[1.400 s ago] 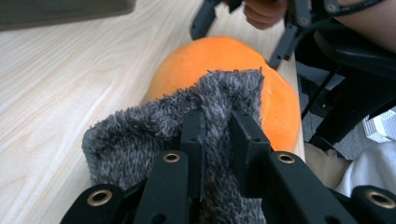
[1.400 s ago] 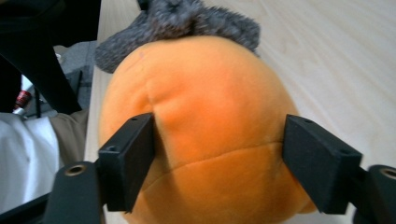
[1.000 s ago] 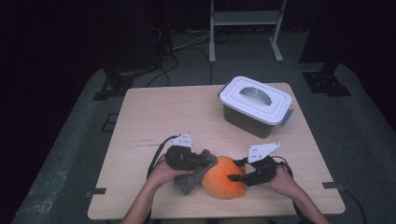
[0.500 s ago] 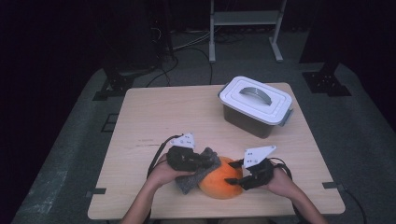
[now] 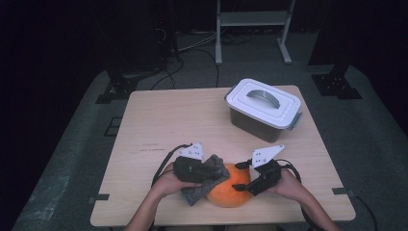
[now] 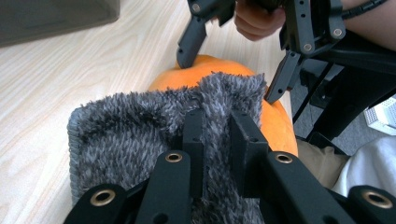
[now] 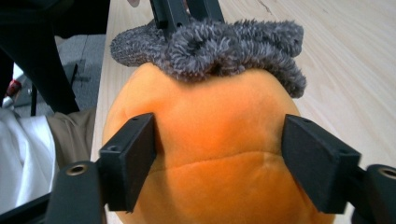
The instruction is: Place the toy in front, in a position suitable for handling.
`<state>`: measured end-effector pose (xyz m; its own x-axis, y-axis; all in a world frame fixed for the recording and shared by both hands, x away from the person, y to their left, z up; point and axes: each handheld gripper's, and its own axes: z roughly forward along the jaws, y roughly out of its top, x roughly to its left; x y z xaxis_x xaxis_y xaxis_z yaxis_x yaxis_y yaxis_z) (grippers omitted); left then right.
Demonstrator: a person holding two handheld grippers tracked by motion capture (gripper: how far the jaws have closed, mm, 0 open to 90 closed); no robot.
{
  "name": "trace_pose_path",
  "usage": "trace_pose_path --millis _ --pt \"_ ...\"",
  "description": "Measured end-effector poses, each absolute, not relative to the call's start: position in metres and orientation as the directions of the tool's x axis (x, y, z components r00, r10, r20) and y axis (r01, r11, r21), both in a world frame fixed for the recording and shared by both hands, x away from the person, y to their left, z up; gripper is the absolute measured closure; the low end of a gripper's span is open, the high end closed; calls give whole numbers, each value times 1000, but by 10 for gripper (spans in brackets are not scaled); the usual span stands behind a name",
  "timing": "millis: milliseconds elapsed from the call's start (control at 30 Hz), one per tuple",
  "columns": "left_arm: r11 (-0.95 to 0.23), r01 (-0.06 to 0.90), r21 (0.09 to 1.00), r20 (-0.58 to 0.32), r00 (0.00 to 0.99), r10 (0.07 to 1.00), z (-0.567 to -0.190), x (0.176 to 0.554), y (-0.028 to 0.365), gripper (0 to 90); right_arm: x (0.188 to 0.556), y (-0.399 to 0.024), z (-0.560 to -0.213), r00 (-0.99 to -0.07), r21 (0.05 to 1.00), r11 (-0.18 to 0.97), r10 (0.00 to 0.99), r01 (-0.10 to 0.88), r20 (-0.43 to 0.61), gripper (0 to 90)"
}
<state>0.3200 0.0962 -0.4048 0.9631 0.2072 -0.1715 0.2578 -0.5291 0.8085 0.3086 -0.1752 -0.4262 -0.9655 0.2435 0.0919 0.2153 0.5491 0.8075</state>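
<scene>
Orange plush ball (image 5: pixel 230 191) at the counter's near edge, grey cloth (image 5: pixel 207 180) draped on it — wipe under way, not done.
Nearest the person, the left tool (image 6: pixel 217 140) is pressed together, pinching a fold of that shaggy, looped cloth, which covers just the ball's left shoulder; most of the smooth, velvety orange skin with its stitched seam looks untouched. The right tool (image 7: pixel 219 163) straddles the round ball, jaws just been opening, now spread with the right pad standing off, so the steadying grip looks loosened. Pale wood-grain counter (image 5: pixel 168 125) beyond; farther back, a lidded white plastic box (image 5: pixel 263 108), closed.
</scene>
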Motion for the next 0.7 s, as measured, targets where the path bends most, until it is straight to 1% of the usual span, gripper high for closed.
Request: trace_pose_path --millis 67,133,233,300,367,533,633,700 --pt "-532 260 806 -170 962 211 -403 321 95 772 305 -172 -425 -960 789 574 272 220 70 433" --pt "-534 262 804 -170 962 216 -401 323 96 771 304 -171 -423 -958 786 578 281 219 61 522" --pt "-531 271 803 -172 958 230 -399 327 97 771 304 -172 -422 -954 800 565 298 202 31 614" --pt "-529 271 804 -167 957 237 -396 331 98 771 305 -172 -418 -951 812 553 310 187 8 651" --pt "-536 264 802 -149 957 248 -392 333 98 771 307 -171 -416 -946 822 544 325 171 -18 669" --pt "-524 249 815 -123 957 264 -381 339 98 771 308 -169 -410 -932 842 523 355 133 -73 675" --pt "-543 242 804 -114 959 258 -385 339 93 771 308 -169 -413 -937 834 538 340 121 -83 665" --pt "-530 253 810 -133 958 254 -391 339 93 771 307 -171 -417 -942 826 552 325 116 -85 652"
